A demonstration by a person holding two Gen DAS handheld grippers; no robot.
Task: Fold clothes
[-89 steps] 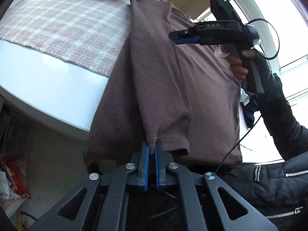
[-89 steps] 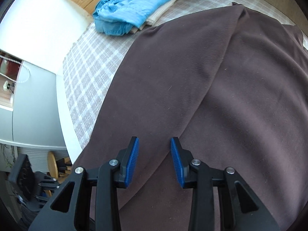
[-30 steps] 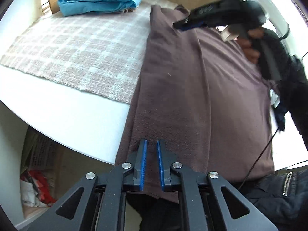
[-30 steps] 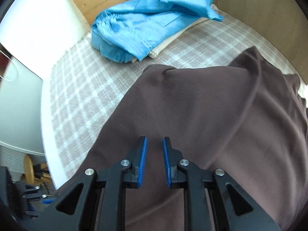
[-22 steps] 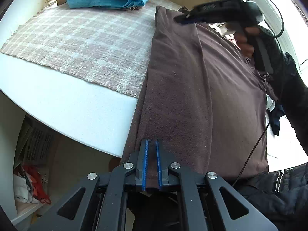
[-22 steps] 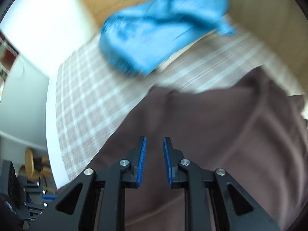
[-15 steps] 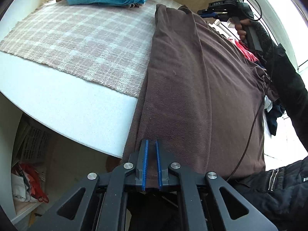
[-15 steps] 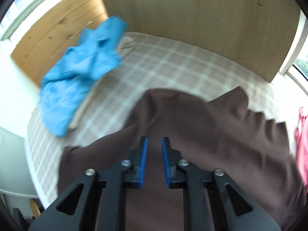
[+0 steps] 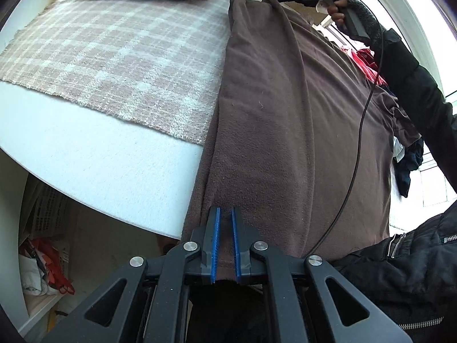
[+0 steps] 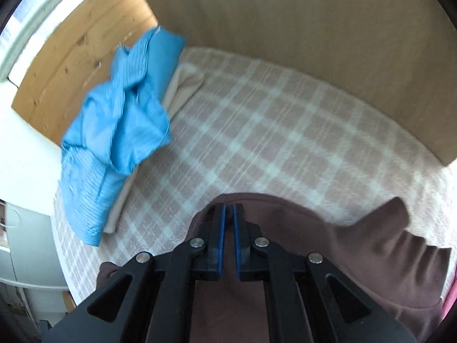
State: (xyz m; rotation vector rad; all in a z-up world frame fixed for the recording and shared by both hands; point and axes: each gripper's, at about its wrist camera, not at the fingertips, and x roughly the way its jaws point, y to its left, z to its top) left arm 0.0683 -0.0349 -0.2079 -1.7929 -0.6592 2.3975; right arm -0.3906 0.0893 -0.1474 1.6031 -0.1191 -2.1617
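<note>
While the left gripper point(image 9: 224, 228) pinches the near hem of the brown garment point(image 9: 285, 100) between narrow jaws at the counter point(image 9: 100, 154) edge, the cloth runs away from it, flat, to the right gripper point(image 10: 227, 223), whose jaws have just been closing and now clamp the far edge. Risk, as I judge it: the thick fleece could slip from either pinch if the two pull unevenly, skewing the fold. Beyond the right gripper lies one checked mat point(image 10: 271, 131), and to its far left one crumpled blue garment point(image 10: 120, 131) on one pale folded cloth point(image 10: 182, 85). Two grippers, one brown garment.
</note>
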